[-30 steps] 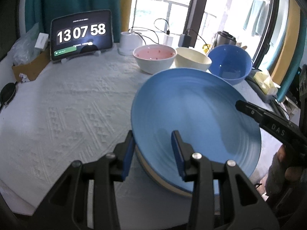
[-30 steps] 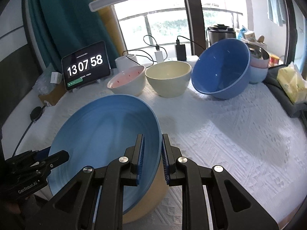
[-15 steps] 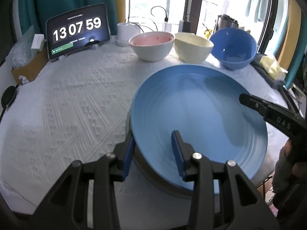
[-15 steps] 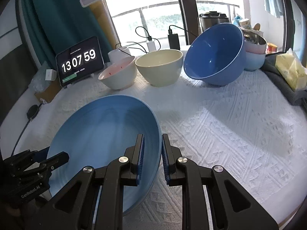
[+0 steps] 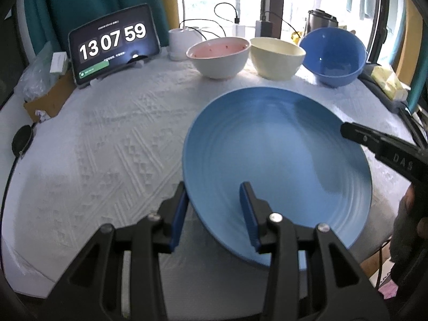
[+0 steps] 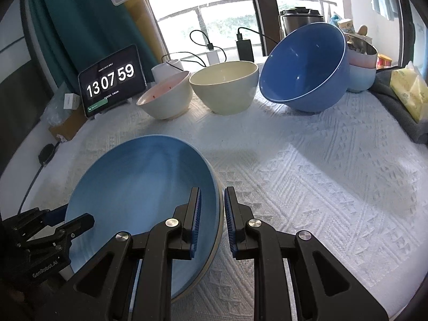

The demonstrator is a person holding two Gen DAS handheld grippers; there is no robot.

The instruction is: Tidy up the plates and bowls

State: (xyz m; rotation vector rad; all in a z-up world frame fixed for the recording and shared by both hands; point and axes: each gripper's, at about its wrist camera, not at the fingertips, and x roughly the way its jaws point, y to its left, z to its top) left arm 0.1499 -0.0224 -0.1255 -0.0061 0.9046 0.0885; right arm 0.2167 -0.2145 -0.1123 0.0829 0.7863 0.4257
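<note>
A large blue plate (image 5: 278, 160) (image 6: 139, 187) with a tan underside hangs tilted just above the white tablecloth (image 5: 107, 147). My left gripper (image 5: 214, 208) is shut across its near left rim, one pad under the edge and one on the inner face. At the opposite rim my right gripper (image 6: 212, 214) is shut on the plate, the edge pinched between its blue pads. Each gripper shows in the other's view: a right finger (image 5: 374, 141), the left gripper (image 6: 53, 227). Along the back stand a white bowl with a pink inside (image 5: 218, 58), a cream bowl (image 5: 276, 58) and a blue bowl (image 5: 333, 56).
A tablet showing a clock (image 5: 112, 45) leans at the back left beside a cardboard box (image 5: 50, 101). Stacked pale bowls (image 6: 361, 69) and a yellow tissue pack (image 6: 409, 91) sit at the far right. Cables and a charger line the window sill. A person's hand (image 5: 406, 227) holds the right gripper.
The plate has settled lower and flatter between the two grippers; its tan underside no longer shows in the left wrist view. Both grips stay as they were.
</note>
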